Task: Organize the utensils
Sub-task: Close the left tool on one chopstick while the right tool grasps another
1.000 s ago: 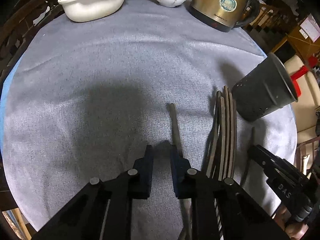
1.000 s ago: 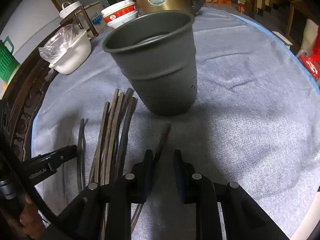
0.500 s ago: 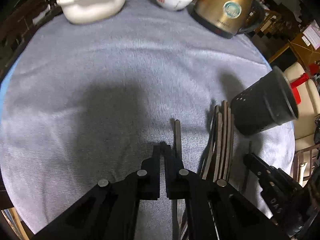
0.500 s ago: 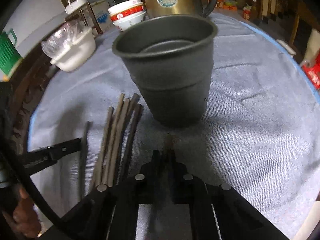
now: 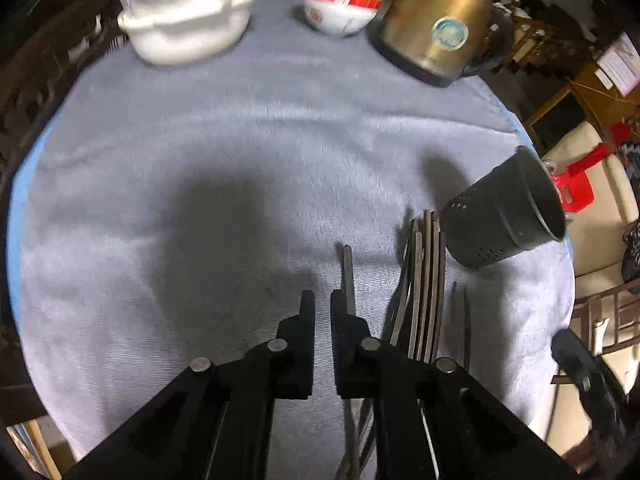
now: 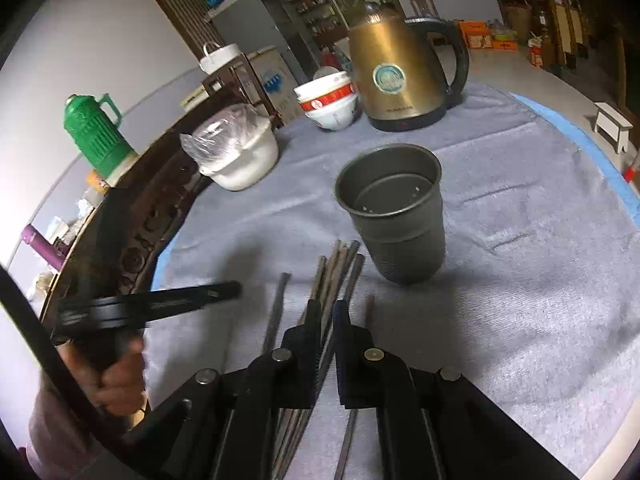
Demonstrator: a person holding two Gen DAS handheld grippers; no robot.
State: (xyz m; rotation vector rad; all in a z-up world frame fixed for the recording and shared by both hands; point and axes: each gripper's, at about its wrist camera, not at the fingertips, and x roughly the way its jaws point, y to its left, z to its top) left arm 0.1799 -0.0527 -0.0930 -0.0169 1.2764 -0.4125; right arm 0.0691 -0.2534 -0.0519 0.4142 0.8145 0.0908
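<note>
Chopsticks (image 6: 335, 276) beside both closed, empty grippers

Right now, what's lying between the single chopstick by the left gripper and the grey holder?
A bundle of chopsticks lies on the cloth between the single chopstick and the holder, tips nearly at its base. The left wrist view shows it.

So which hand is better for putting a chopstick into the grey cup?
Probably the right. The right gripper faces the utensil holder just ahead, its mouth open upward. From the left gripper, the chopstick bundle lies between.
</note>
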